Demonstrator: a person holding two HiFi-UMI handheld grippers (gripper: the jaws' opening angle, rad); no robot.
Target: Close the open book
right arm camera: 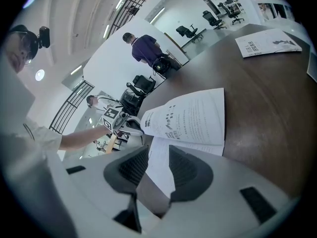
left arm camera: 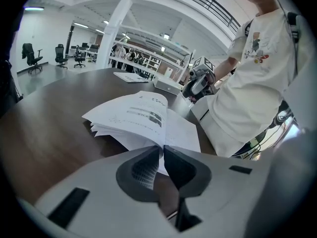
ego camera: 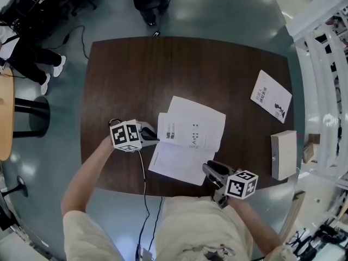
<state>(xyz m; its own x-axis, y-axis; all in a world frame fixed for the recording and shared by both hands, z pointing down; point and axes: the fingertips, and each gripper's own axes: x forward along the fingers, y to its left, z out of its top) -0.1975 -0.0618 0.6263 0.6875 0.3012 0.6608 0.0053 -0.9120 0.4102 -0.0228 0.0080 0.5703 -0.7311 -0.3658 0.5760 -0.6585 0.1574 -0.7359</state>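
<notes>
While open, book [ego camera: 190, 137] sits between both grippers [ego camera: 156, 138] [ego camera: 209, 168].

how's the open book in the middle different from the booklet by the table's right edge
The book lies open, pages fanned and partly lifted; the booklet lies closed and flat. Spread out, the book covers more table than the booklet. The left hand-held gripper and right hand-held gripper each have a page of the book between their jaws; the booklet lies alone. Both are white.
</notes>
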